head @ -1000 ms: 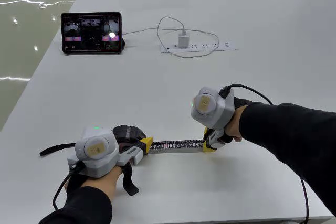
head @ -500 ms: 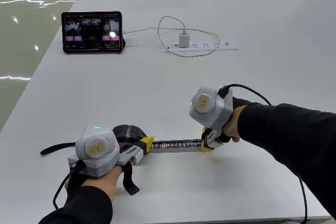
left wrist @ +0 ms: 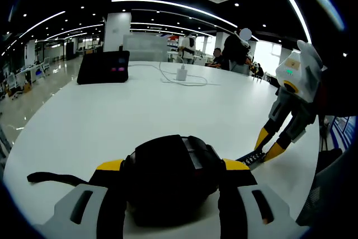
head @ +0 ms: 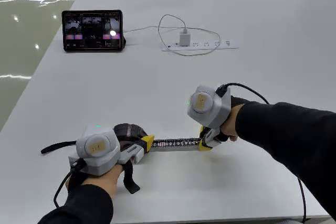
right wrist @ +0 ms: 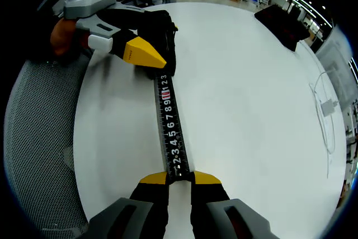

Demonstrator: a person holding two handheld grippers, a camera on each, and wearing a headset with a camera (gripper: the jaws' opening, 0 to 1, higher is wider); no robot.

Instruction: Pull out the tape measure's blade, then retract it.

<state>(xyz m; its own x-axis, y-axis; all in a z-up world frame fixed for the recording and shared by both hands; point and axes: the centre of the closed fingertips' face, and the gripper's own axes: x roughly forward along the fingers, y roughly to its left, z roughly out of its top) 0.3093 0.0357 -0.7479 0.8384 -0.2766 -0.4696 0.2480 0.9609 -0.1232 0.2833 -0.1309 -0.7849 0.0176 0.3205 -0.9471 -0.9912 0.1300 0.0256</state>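
Observation:
A black tape measure case [head: 129, 134] [left wrist: 170, 172] lies near the table's front edge, with my left gripper [head: 140, 146] [left wrist: 173, 166] shut on it. A black strap [head: 56, 147] trails off to its left. The blade [head: 176, 143] [right wrist: 170, 128] runs out to the right, numbers showing from 1 to about 13. My right gripper [head: 203, 145] [right wrist: 179, 178] is shut on the blade's end hook. In the right gripper view the case [right wrist: 159, 32] sits at the blade's far end, held by the left gripper's yellow fingertips [right wrist: 144, 53].
A tablet [head: 92, 30] with a lit screen stands at the table's back left. A white power strip [head: 199, 46] with a charger and looped cable lies behind the middle. The white table [head: 157, 93] stretches wide between them and my grippers.
My right gripper has crept slightly left toward the case, so the drawn-out blade is a little shorter. The left gripper and case stay put.

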